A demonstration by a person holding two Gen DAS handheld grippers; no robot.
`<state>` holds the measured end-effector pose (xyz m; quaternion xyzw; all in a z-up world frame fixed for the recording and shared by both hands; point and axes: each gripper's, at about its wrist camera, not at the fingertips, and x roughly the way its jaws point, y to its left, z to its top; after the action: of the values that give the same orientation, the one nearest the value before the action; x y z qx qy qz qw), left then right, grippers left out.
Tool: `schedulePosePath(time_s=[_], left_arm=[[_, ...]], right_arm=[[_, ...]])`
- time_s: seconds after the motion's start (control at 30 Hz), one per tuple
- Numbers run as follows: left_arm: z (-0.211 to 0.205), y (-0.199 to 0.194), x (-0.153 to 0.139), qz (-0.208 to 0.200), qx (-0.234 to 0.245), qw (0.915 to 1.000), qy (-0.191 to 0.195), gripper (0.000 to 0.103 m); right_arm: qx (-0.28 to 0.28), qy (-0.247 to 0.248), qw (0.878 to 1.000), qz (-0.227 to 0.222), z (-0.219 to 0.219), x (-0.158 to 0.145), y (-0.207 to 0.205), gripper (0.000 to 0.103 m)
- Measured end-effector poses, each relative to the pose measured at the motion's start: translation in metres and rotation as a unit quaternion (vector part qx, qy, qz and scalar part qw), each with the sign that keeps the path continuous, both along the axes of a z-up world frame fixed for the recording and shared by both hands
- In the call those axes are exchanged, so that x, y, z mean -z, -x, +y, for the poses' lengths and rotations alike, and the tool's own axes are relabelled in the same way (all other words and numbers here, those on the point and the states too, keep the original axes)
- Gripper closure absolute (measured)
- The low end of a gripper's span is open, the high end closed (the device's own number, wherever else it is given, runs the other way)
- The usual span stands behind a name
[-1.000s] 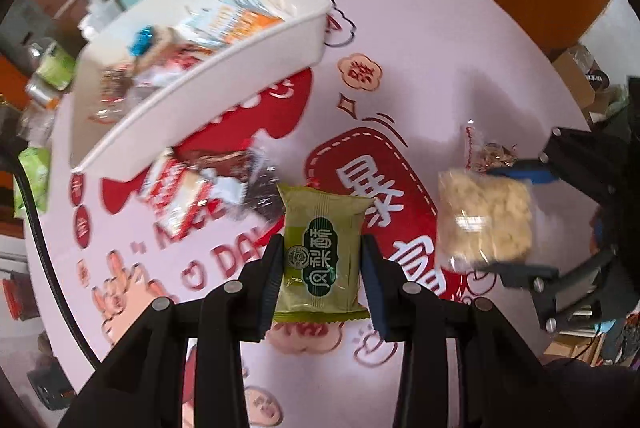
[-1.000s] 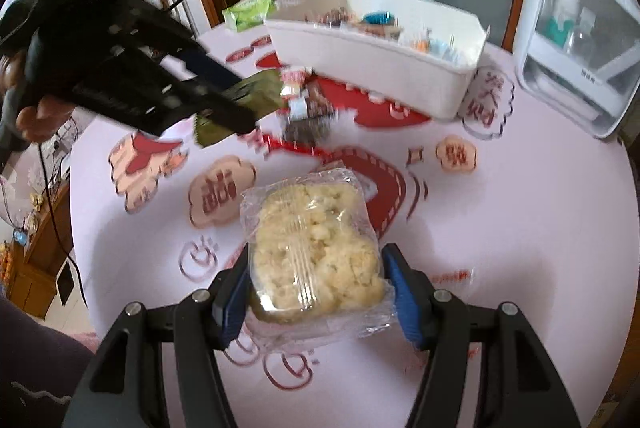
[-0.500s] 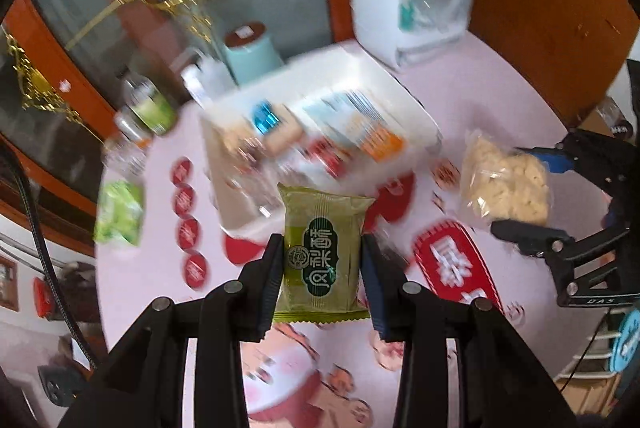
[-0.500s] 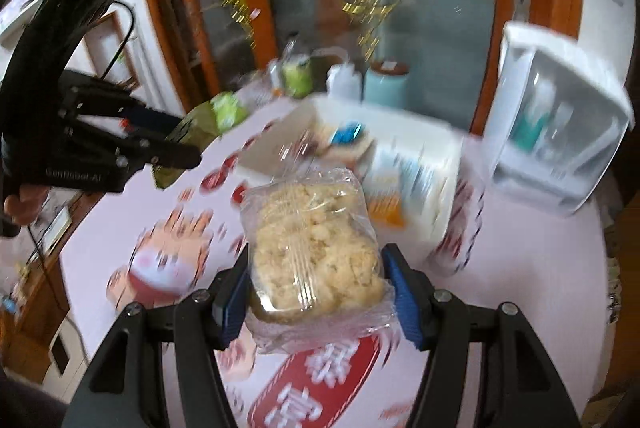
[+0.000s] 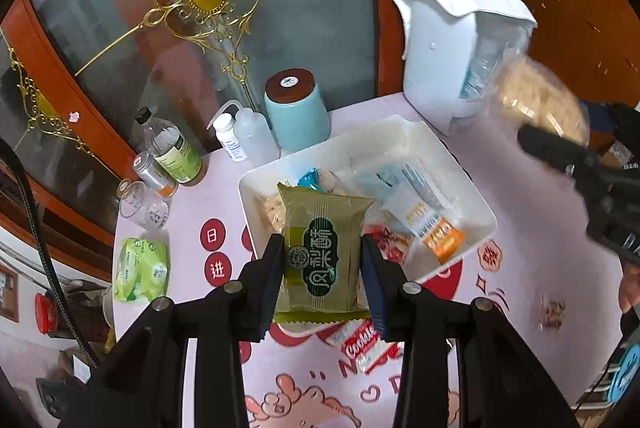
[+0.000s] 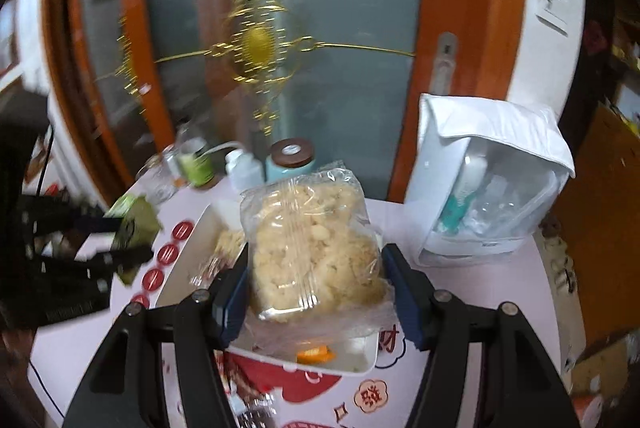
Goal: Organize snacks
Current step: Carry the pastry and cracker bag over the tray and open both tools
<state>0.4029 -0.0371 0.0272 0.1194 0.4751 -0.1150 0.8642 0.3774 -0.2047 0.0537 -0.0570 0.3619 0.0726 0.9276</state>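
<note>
On the pink counter [image 5: 520, 168] stood a white tray [image 5: 476, 204] already holding several wrapped snacks, among them a pale packet with an orange end [image 5: 420, 208] and a blue-wrapped sweet [image 5: 309, 178]. Behind it sat a teal jar [image 5: 296, 112] with a brown lid, and to its right a white lidded box [image 5: 436, 68]. Above the tray's near side, the left gripper [image 5: 322, 264] had its jaws clamped on a green pastry packet [image 5: 322, 248], gripped by its two long edges. The right gripper [image 6: 316, 284] was clamped likewise on a clear bag of pale puffed pieces [image 6: 312, 244]. Both looked light; the bag seemed crushable and slippery, the packet firmer, so a gentle side grip suited each
</note>
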Motion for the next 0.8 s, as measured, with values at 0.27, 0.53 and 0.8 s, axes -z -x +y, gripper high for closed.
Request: schedulePosePath(time_s=[0.27, 0.53, 0.8], left_arm=[[0.006, -0.048, 0.033, 0.035, -0.023, 0.9988, 0.025, 0.067], [0.004, -0.075, 0.075, 0.059, -0.040, 0.9972, 0.024, 0.066], [0.001, -0.089, 0.089, 0.042, -0.054, 0.9973, 0.027, 0.012]], right_arm=[[0.047, -0.018, 0.998, 0.042, -0.001, 0.030, -0.041, 0.041], [0.068, 0.003, 0.994, 0.080, 0.012, 0.077, -0.074, 0.039], [0.065, -0.009, 0.992, 0.106, 0.016, 0.100, -0.095, 0.024]])
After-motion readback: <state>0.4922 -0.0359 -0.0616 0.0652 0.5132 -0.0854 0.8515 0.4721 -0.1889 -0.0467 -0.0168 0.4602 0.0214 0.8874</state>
